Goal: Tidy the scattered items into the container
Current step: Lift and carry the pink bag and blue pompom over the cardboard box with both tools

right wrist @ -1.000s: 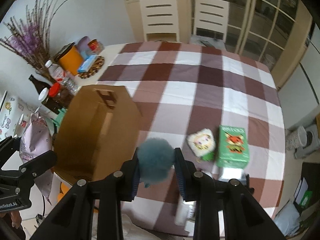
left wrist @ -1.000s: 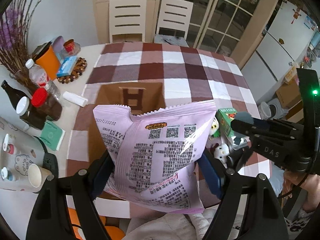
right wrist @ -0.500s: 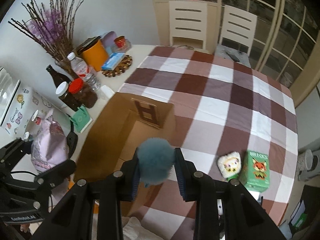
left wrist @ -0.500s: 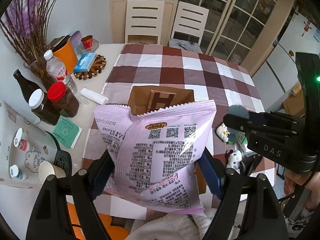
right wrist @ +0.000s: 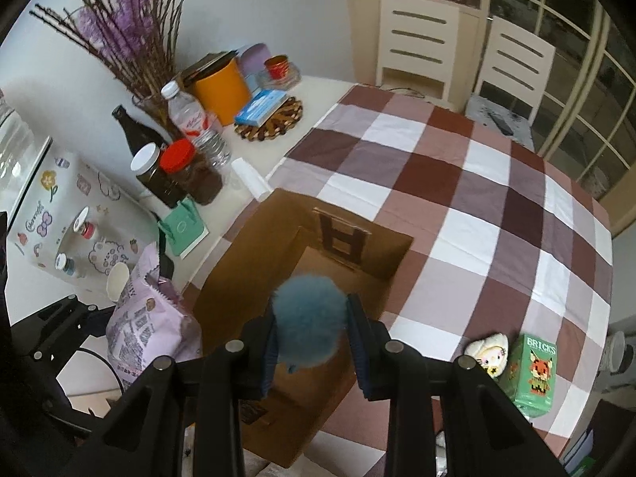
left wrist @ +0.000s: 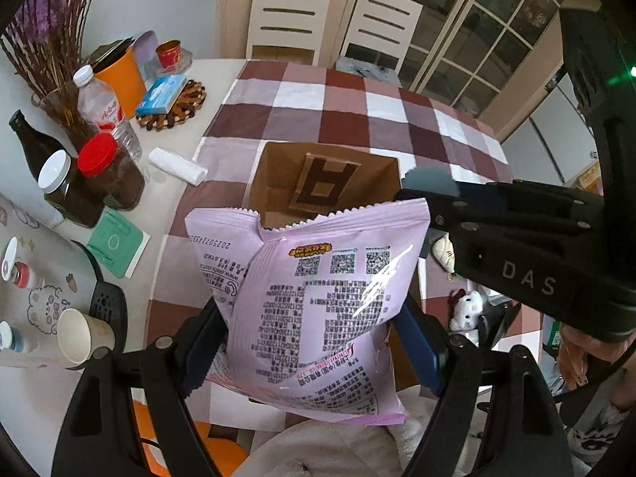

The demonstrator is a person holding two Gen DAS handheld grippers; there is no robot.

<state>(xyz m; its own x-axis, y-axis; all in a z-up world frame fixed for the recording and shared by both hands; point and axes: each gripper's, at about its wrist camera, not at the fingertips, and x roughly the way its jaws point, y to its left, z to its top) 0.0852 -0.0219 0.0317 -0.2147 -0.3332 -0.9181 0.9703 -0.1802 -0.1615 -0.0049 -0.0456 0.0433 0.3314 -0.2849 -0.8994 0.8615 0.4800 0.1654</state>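
- Checked cloth in brown, mauve and white covers the bench [right wrist: 457, 183], with two pale chairs [right wrist: 417, 35] behind it.
- An open cardboard box [right wrist: 254, 262] stands on the cloth; a dark printed block mark shows on its inner wall.
- The left gripper [left wrist: 314, 342] is clamped on a pink snack bag [left wrist: 318, 302], held upright in front of the box; three QR codes and dense small print face the camera, and a date stamp reads upside down.
- The right gripper [right wrist: 314, 338], jaws closed tight, holds a fluffy blue ball [right wrist: 308, 328] above the open box; "DAS" is written on its body.
- A green carton [right wrist: 534, 373] marked "BRICKS", with a fox picture, lies on the cloth beside a small white plush toy [right wrist: 489, 353].
- A red-lidded jar [right wrist: 190, 175] and a water bottle [right wrist: 190, 119] stand near the wall.
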